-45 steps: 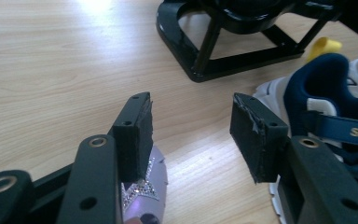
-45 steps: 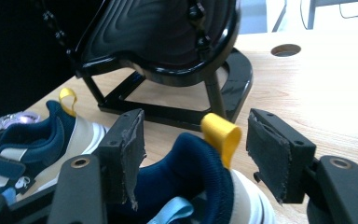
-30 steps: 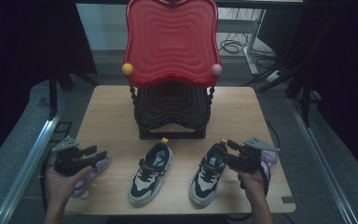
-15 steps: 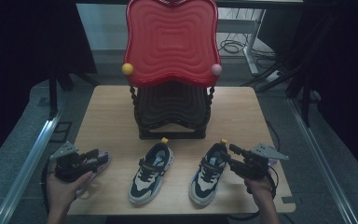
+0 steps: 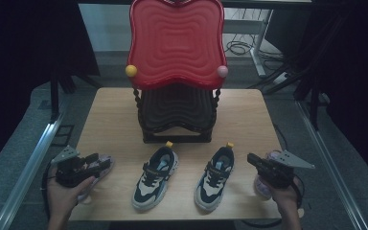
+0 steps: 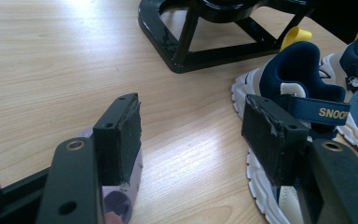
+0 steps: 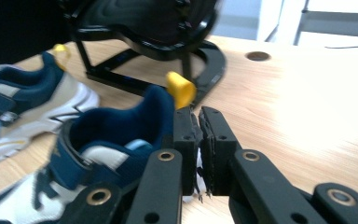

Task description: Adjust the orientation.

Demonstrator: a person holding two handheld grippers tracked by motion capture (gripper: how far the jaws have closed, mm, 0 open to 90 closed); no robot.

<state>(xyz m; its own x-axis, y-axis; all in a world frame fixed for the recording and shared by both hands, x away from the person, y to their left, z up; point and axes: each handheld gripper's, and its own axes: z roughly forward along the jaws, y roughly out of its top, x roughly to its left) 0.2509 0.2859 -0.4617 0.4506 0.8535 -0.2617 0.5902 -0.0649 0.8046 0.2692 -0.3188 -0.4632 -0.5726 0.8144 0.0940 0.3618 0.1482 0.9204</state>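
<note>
From the high view, two shoes stood side by side at the near edge of the table [image 5: 110, 124], toes toward the person, in front of a black rack [image 5: 176, 117] topped by a red tray [image 5: 175, 43]. The left gripper [image 5: 103, 162] rested near the left shoe [image 5: 154, 178], apart from it; the right gripper [image 5: 252, 159] sat just beside the right shoe [image 5: 214, 178], apart from it too. This looked like the approach step, with neither shoe lifted yet.

In the left gripper view, the left gripper [image 6: 191, 126] had just been opening and its jaws stood wide with only bare table [image 6: 51, 70] between them. The left shoe [image 6: 291, 93] lay partly behind the right-hand jaw, its heel toward the rack [image 6: 205, 51].

In the right gripper view, the right gripper [image 7: 199, 126] had just been closing; its pads stood nearly together with nothing clamped. The right shoe [image 7: 116, 140] lay just left of the jaws, its yellow heel tab [image 7: 181, 88] close by the tips.

Judging from this, the next move called for the right jaws to reopen and straddle the heel collar, while the left gripper slid across to bracket its shoe.
</note>
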